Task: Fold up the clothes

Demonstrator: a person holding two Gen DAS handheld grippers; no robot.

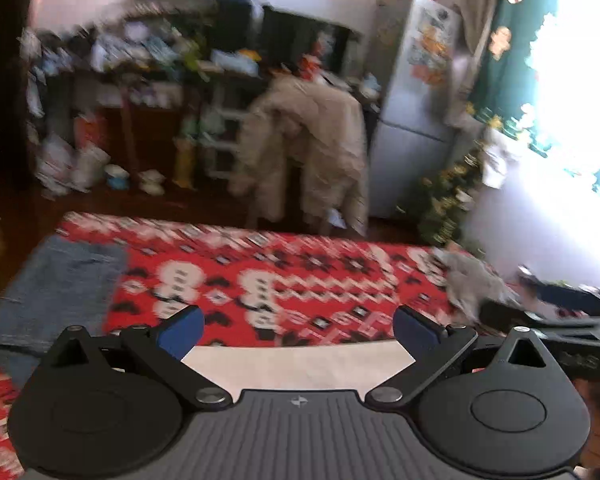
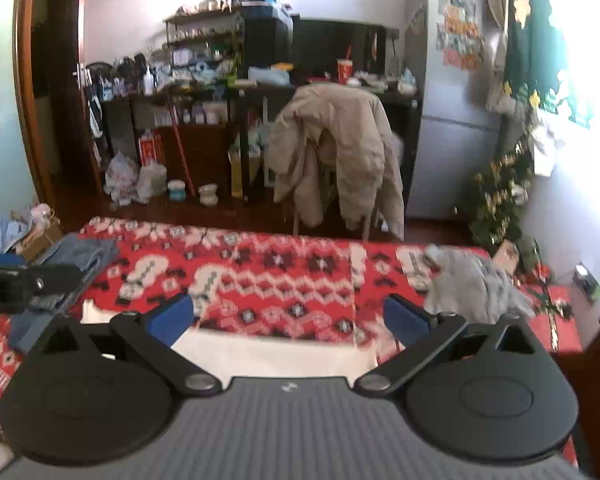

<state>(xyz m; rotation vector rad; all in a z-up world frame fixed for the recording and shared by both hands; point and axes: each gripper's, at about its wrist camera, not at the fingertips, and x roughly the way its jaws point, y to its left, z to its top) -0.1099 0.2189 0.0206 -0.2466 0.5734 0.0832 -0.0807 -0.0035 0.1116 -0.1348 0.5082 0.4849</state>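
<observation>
A white garment [image 1: 300, 366] [image 2: 272, 354] lies flat on the red patterned cloth [image 1: 300, 280] [image 2: 292, 280], just below both grippers. My left gripper [image 1: 298, 330] is open above it, nothing between its blue fingers. My right gripper [image 2: 288, 318] is open too, over the same white garment. Folded blue jeans [image 1: 60, 284] [image 2: 84, 256] rest at the left end of the cloth. A crumpled grey garment [image 1: 472, 280] [image 2: 476, 284] sits at the right end. The right gripper's body [image 1: 560, 316] shows at the left wrist view's right edge; the left gripper's body [image 2: 24, 284] shows at the right wrist view's left edge.
Beyond the cloth stands a chair draped with a beige coat [image 2: 340, 148] [image 1: 312, 152]. A fridge [image 2: 452, 112] stands to the right, cluttered shelves [image 2: 204, 80] to the left, bags [image 2: 132, 180] on the floor. A small decorated tree [image 2: 500, 200] stands by the bright window.
</observation>
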